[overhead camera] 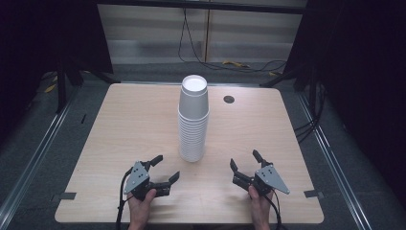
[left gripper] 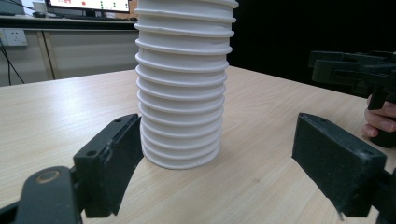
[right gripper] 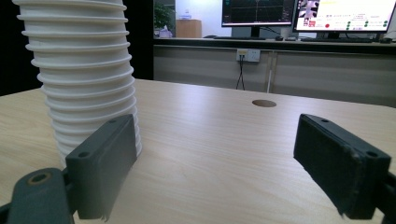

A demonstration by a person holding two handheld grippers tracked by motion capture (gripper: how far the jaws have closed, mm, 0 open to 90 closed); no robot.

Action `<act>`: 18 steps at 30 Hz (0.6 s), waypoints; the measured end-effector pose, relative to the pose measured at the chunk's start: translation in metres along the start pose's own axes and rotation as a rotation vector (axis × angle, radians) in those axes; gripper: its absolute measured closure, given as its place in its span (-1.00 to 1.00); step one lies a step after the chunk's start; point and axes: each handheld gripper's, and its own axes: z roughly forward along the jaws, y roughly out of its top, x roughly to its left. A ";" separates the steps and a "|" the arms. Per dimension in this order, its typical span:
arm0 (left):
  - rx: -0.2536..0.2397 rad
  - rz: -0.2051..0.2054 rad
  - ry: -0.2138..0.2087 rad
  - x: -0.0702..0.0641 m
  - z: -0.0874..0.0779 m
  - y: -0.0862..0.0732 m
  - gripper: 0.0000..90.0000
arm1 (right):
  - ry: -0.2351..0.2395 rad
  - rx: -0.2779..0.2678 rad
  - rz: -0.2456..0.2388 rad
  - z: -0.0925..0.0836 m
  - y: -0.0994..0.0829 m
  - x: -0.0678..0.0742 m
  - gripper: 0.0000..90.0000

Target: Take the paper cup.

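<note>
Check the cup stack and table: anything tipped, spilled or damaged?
Nothing stands out. The cup stack stands upright on the table, rims evenly nested, no spill. Both grippers, left and right, sit open, clear of it.

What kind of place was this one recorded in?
Most likely a lab or office set up for recording. A light wooden desk with a cable hole stands between dark curtains, and the right gripper view shows lit computer monitors on a bench by a wall socket.

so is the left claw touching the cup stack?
Apart. The high view shows bare table between the left claw and the cup stack; its jaws stand open, with nothing between them.
</note>
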 end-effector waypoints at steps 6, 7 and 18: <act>0.016 -0.009 -0.011 0.000 0.001 0.001 -0.65 | 0.034 0.051 -0.005 0.003 0.002 0.001 -0.71; 0.012 -0.014 -0.010 0.001 0.001 0.000 -0.65 | 0.052 0.054 -0.009 0.003 0.002 0.001 -0.71; 0.016 -0.011 -0.011 0.001 0.001 0.001 -0.65 | 0.179 0.082 0.029 0.007 0.015 -0.002 -0.69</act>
